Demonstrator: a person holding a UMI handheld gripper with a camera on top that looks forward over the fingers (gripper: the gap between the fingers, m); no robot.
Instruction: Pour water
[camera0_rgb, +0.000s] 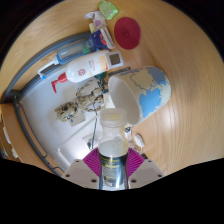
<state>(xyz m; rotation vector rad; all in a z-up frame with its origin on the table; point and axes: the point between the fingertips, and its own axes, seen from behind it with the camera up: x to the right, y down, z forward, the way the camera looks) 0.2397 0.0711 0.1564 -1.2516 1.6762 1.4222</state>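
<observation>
gripper (114, 158) – fingers clamped on a clear cup (113, 127) | cup held upright over the wooden table (185, 110), just before the white-and-blue jug (150, 92) | risk – tipping too fast or off-line would likely spill water onto the table

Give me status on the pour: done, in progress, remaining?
Done: the hand-held gripper grips a clear plastic bottle, both fingers pressing it. In hand: the bottle is held near the white-and-blue cup. Left: no water stream is visible; whether the cup has any water cannot be told.
</observation>
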